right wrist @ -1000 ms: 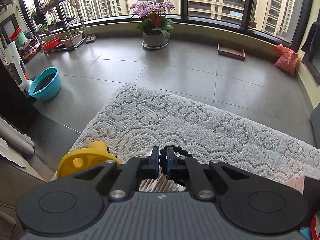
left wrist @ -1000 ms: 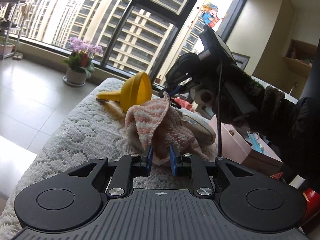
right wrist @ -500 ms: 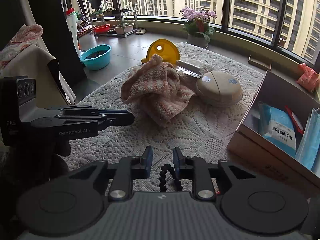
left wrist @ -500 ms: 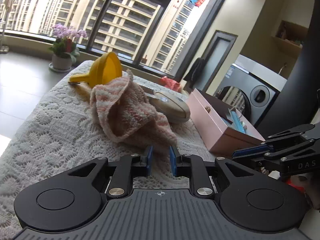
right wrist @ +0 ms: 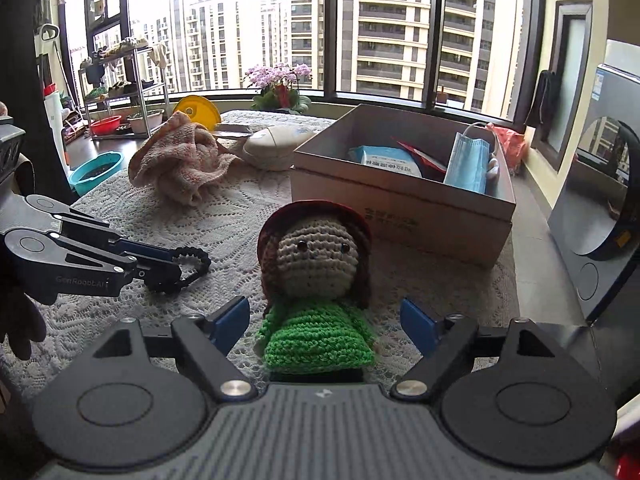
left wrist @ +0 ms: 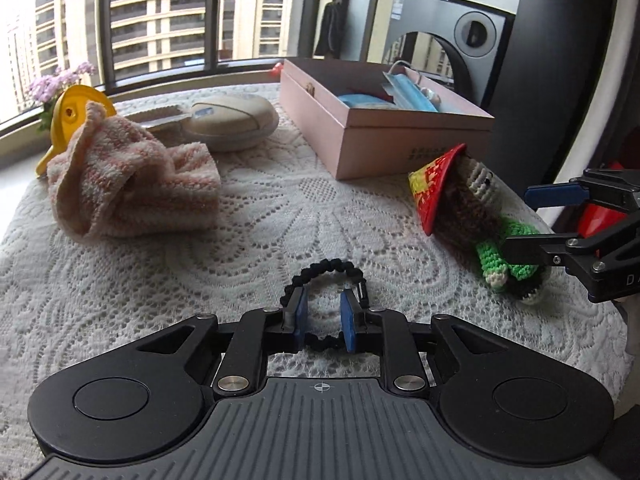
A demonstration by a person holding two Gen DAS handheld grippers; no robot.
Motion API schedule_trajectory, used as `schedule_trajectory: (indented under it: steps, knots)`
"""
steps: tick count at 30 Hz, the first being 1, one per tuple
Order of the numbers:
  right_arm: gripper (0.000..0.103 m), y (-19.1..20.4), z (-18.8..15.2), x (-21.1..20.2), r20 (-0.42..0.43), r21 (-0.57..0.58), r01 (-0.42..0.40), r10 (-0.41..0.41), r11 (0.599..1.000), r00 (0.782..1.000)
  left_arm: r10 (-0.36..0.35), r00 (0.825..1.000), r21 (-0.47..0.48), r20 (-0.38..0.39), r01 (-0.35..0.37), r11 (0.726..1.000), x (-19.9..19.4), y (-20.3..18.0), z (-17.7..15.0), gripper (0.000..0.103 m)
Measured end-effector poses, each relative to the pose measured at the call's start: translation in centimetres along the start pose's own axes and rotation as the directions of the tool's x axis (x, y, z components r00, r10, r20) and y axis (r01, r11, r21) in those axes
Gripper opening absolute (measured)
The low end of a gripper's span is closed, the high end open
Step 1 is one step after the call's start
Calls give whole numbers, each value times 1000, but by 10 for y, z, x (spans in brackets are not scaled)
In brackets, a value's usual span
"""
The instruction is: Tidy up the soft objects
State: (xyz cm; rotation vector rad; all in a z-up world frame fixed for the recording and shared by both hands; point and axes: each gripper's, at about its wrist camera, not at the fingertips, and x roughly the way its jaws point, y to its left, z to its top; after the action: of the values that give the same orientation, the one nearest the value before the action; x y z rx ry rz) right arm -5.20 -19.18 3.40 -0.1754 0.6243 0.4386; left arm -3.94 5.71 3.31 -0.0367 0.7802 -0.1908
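Crochet doll [right wrist: 316, 292] now lies on the desk [left wrist: 280, 216] beside the pink box [left wrist: 376, 136], released.
Right hand-held gripper [right wrist: 324, 324] is spread around its green body; left hand-held gripper [left wrist: 323, 322] has let go of the towel [left wrist: 128, 184] and sits nearly closed inside the black bracelet [left wrist: 324, 276]. Boxing comes next.

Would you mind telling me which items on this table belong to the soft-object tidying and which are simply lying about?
Belong to the job: crocheted doll, pink towel, black braided bracelet, pink box.

Lying about: yellow funnel, beige oval case, flower pot, washing machine.
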Motion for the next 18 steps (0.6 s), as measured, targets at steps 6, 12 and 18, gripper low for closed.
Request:
schedule_trajectory:
  steps: [6, 12, 18]
  knots:
    - [94, -21, -26, 15, -8, 178, -86, 89, 980, 996, 25, 1000, 34, -11, -24, 999, 5, -8, 4, 21]
    - [101, -24, -27, 17, 3, 199, -137, 139, 970, 990, 4, 1000, 77, -17, -3, 997, 5, -13, 4, 28]
    - [103, -21, -28, 16, 9, 197, -144, 145, 970, 989, -77, 996, -18, -40, 76, 997, 3, -3, 14, 27]
